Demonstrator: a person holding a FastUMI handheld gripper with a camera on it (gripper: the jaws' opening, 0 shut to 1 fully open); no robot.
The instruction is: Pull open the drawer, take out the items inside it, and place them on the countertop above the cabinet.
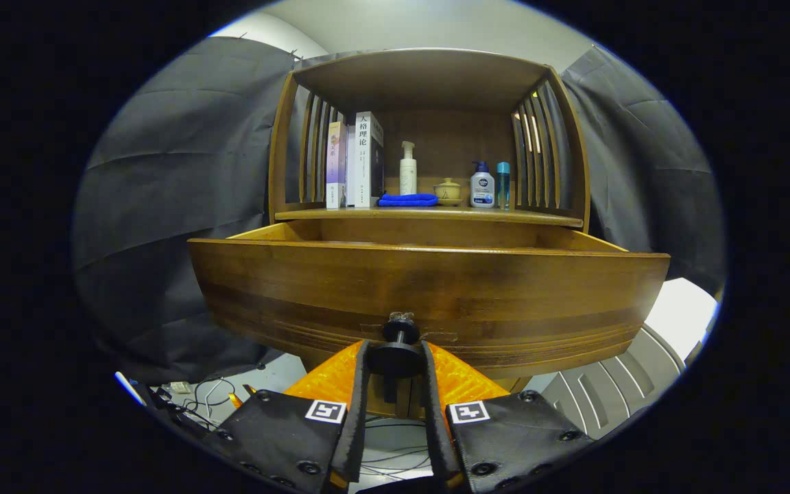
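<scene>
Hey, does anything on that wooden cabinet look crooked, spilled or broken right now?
Nothing stands out. The brown wooden drawer is pulled out squarely, the gripper shut on its round black knob. On the countertop, books, bottles and a folded blue cloth sit upright and tidy.

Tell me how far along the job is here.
Done: the drawer is pulled out from the cabinet. In hand: the tool is shut on the drawer knob. Left: taking items out; its inside is hidden behind the front panel. The countertop carries books and bottles.
</scene>
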